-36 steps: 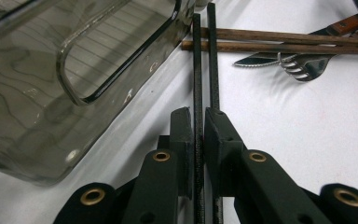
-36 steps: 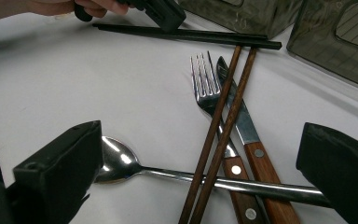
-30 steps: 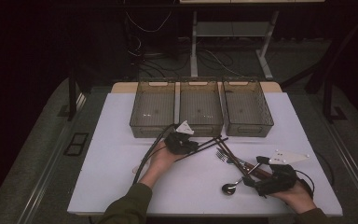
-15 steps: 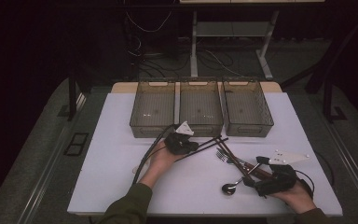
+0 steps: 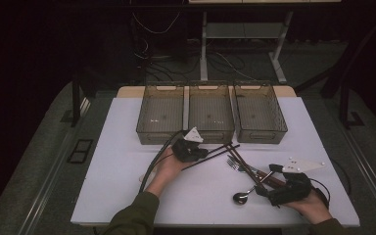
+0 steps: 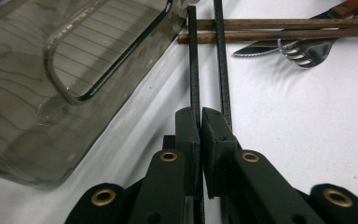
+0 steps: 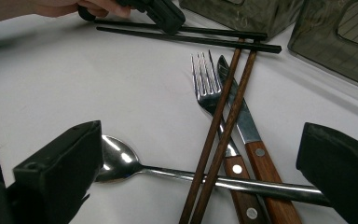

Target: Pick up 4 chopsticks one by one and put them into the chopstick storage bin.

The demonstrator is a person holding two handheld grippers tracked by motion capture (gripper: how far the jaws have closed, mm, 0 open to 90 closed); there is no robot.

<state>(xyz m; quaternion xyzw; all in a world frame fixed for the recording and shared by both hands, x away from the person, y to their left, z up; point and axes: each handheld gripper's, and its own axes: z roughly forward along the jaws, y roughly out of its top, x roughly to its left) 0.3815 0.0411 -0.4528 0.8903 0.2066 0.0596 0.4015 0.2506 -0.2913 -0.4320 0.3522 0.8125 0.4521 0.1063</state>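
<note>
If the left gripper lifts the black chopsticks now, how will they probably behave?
The black chopsticks look thin, straight and stiff, so they probably will not bend. The left gripper pinches one stick; the other lies beside its jaw, so it may stay behind. Their far ends rest on the brown chopsticks, which may shift.

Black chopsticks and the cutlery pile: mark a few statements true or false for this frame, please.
1. The left gripper is shut on a black chopstick. True.
2. The right gripper is clamped on the spoon. False: its jaws stand wide apart either side of the spoon.
3. The brown chopsticks lie across the fork. True.
4. Three bins hold cutlery. False: they look empty.
</note>
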